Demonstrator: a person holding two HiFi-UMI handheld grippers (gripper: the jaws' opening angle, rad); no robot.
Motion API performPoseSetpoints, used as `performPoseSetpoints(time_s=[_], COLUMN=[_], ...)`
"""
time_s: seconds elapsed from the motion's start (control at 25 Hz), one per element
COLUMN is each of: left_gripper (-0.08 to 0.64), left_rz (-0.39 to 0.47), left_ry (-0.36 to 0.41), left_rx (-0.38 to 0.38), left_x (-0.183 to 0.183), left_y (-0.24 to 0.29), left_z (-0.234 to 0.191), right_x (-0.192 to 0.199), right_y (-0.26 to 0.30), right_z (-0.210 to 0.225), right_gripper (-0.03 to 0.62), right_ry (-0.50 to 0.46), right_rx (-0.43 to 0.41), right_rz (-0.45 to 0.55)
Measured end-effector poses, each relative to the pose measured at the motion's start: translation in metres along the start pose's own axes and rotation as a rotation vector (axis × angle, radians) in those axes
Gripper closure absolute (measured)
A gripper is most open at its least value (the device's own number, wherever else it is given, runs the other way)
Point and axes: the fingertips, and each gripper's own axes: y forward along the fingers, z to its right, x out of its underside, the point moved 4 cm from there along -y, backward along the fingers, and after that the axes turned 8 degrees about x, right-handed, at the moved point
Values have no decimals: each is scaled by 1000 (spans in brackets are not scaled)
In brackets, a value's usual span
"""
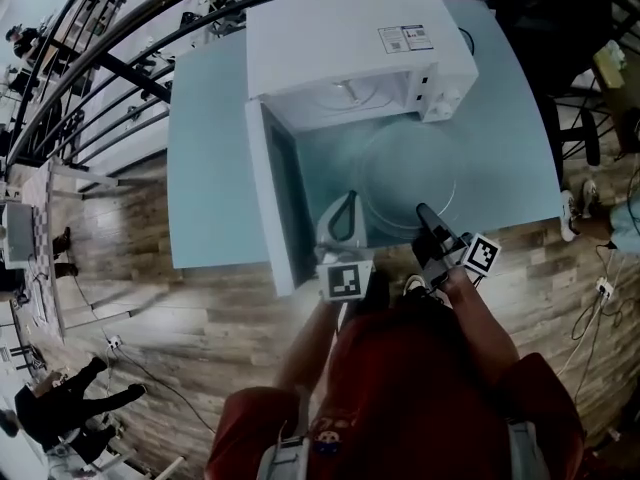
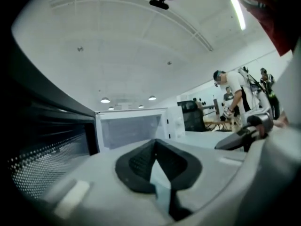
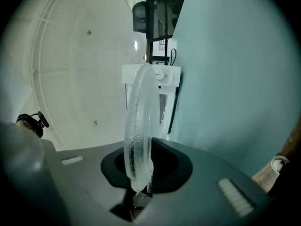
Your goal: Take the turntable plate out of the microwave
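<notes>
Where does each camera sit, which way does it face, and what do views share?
Head view: on the person's head, looking steeply down at the table, open microwave and plate; both arms, left gripper and right gripper show.
Left gripper view: on the left gripper, facing the microwave's cavity; its shut, empty jaws show.
Right gripper view: on the right gripper, rolled sideways, facing the microwave along the table; its jaws clamp the plate's edge.
Shared: all three show the microwave; head and right gripper views show the plate.
</notes>
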Motion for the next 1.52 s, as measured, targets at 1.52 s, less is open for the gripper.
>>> performPoseSetpoints(time_s=[1.52], left_gripper=[563], left_rz=[-127], left_ry=[-147], left_rx=[-225], left_x=[-14], left_y=[-76], left_z=[110], right_x=[-30], right_y=[-123], right_z=[-26], right_gripper=[558], right_ry=[-67], right_rx=[-37], right_rz=[-122])
